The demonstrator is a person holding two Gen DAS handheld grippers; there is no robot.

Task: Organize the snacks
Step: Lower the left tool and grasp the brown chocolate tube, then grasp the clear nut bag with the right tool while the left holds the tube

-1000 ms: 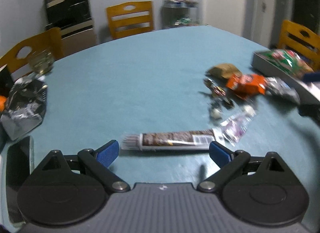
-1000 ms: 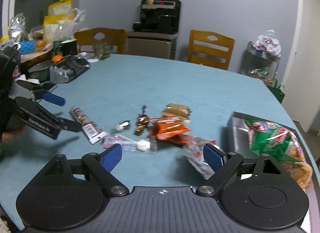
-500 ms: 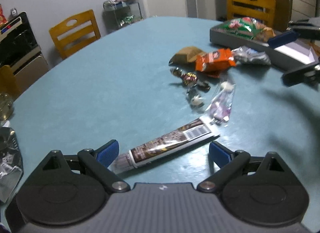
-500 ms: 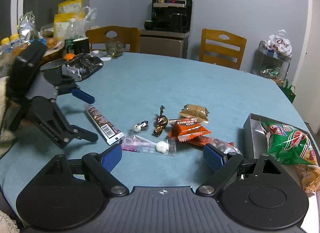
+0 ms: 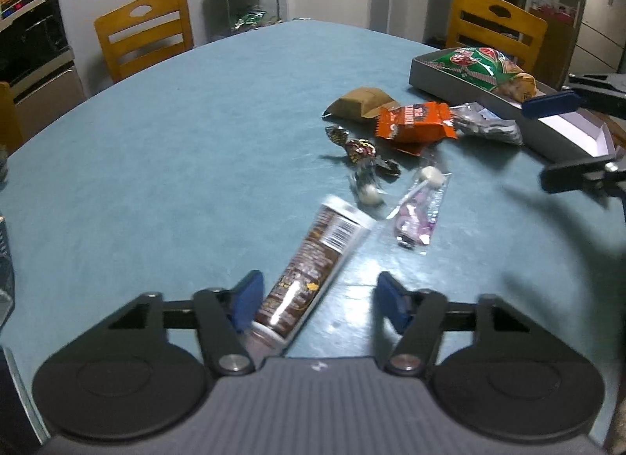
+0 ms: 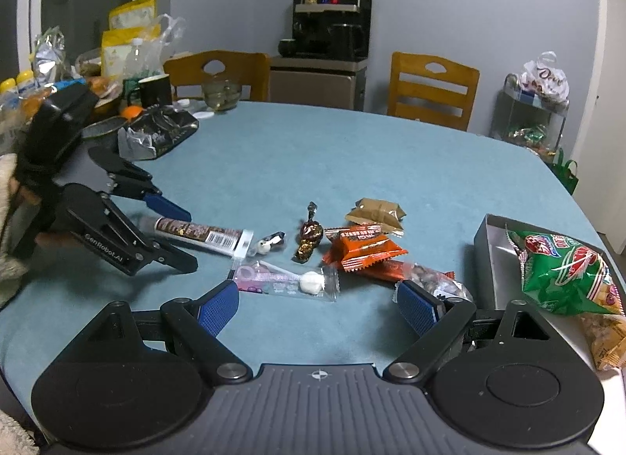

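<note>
Snack tube [image 5: 313,271], left wrist view: we see it lying on the table [image 5: 195,142] between the half-closed jaws of the left gripper [image 5: 317,298], which have just been closing; its near end touches the left pad, its long axis running far-right.

Right wrist view: the tube [image 6: 199,232] lies far-left, nearer the left gripper [image 6: 172,236]; the right gripper [image 6: 317,302] stands wide and empty.

Colours on the table
Teal tablecloth [image 6: 352,157]; brown tube [image 5: 313,271] with white barcode end; orange packet [image 6: 366,249]; green-red chip bag [image 6: 563,271]; grey box [image 5: 461,83]; blue gripper pads [image 6: 219,308].
</note>
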